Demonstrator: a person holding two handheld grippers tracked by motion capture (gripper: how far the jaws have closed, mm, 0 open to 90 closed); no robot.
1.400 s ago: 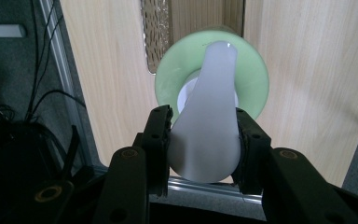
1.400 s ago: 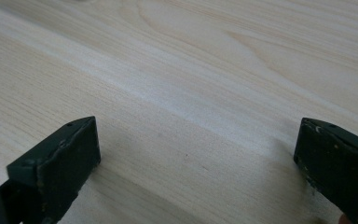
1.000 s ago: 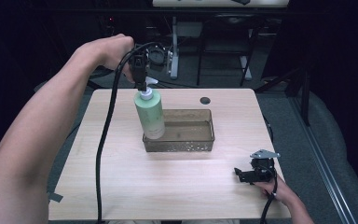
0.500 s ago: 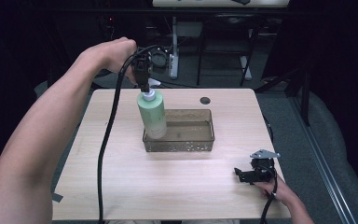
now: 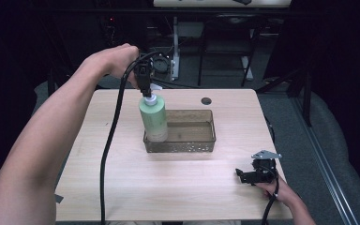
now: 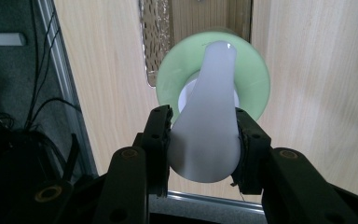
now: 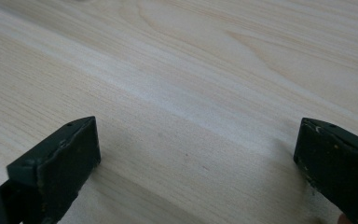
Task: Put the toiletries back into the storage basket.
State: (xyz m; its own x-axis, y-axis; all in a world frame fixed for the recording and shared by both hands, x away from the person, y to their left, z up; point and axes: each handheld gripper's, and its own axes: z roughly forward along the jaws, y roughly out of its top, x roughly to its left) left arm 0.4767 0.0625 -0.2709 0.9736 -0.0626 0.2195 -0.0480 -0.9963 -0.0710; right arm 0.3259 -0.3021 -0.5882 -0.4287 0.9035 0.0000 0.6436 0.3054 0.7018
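Here the left gripper (image 5: 146, 90) points straight down with its 2 jaws clamped on the white pump head (image 6: 207, 126) of a pale green dispenser bottle (image 5: 153, 118). The bottle hangs upright over the 9 o'clock end of a clear rectangular bin (image 5: 201, 142) near the table's middle; whether its base touches the bin floor cannot be told from the high view. In the left gripper view the green shoulder sits directly beneath the pads, with the bin's 9 o'clock wall just beside it.

The step looks like setting the bottle into the bin. To do it well, the person should keep the wrist vertical so the bottle does not swing, lower it inside the wall rather than onto the rim, and let go only once the base rests flat, since a grip on a pump head alone may slip or tip.

The right gripper (image 5: 255, 174) lies at 4 o'clock on the wooden table (image 5: 122, 187), jaws wide apart and empty, well apart from the bin. A cable hole (image 5: 206, 101) sits at 12 o'clock. The left cable (image 5: 107, 154) trails toward 7 o'clock, out of the way.
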